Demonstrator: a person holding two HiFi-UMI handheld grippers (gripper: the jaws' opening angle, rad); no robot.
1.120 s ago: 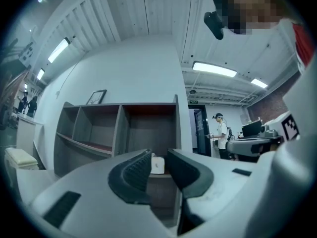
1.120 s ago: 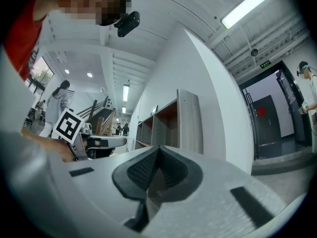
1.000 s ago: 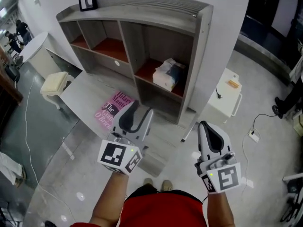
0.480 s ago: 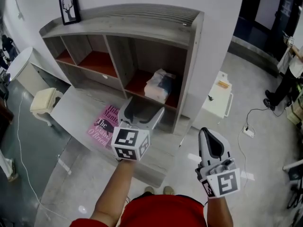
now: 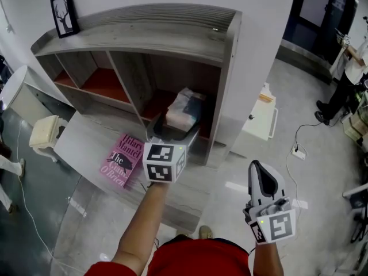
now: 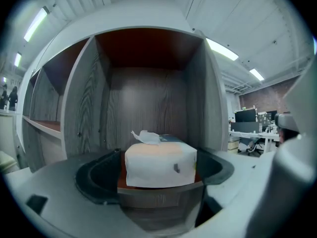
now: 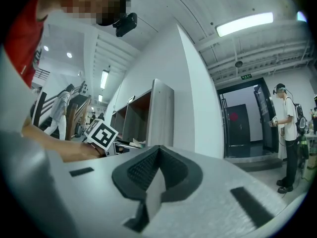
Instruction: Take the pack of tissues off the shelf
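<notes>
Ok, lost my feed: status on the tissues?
Left claw opening, aimed at tissues, no grip. Right claw shut, idle. Tissues on shelf, path clear.

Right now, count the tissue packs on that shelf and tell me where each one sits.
1. The pack of tissues sits in the shelf's right-hand compartment, just ahead of the left gripper, whose jaws are opening, not yet around it. Other compartments are partly hidden.

There is one grey shelf (image 5: 172, 27). It holds one pack of tissues (image 5: 183, 109), and one framed picture (image 5: 64, 12) stands on its top. One pink book (image 5: 122, 160) lies on one desk (image 5: 86, 145). Nearby stand one cream stool (image 5: 45, 132) and one white cabinet (image 5: 259, 119).
</notes>
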